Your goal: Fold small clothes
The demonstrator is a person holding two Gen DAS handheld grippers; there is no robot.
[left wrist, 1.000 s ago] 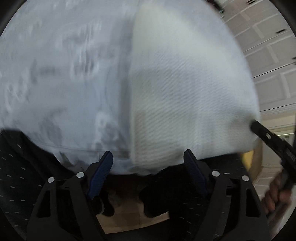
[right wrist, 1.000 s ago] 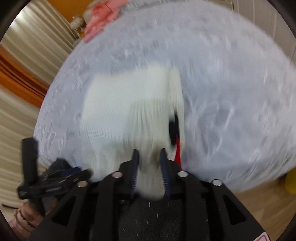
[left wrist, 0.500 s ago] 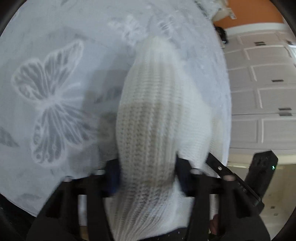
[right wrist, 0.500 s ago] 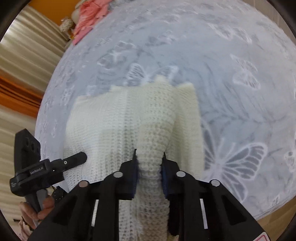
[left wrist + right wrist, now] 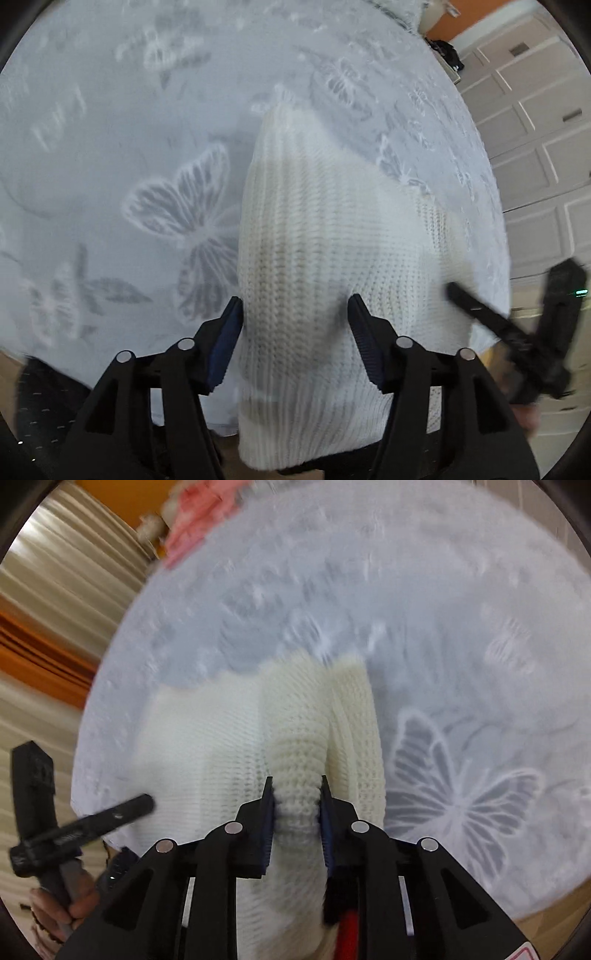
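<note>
A white knit garment point(image 5: 314, 240) lies partly lifted on a pale grey bedspread with butterfly prints point(image 5: 110, 147). A thick ridge of it runs between the fingers of my left gripper point(image 5: 295, 310). Those jaws are opening, with the knit still between the pads. In the right wrist view my right gripper point(image 5: 297, 790) is shut on a bunched fold of the garment point(image 5: 295, 731), which drapes down under the jaws. Each gripper shows in the other's view: the right one point(image 5: 480, 310) to the right, the left one point(image 5: 92, 823) to the left, held by a hand point(image 5: 62, 904).
The bedspread point(image 5: 461, 646) stretches far beyond the garment. A pink cloth point(image 5: 192, 528) lies at its far edge. Beige curtains point(image 5: 48, 590) hang at the left, white panelled cabinet doors point(image 5: 535, 129) stand at the right. Wooden floor shows below the bed edge.
The left gripper came over the garment's near edge, pinched a ridge of it, and its jaws have since widened. The right gripper kept its grip and narrowed on the fold.
</note>
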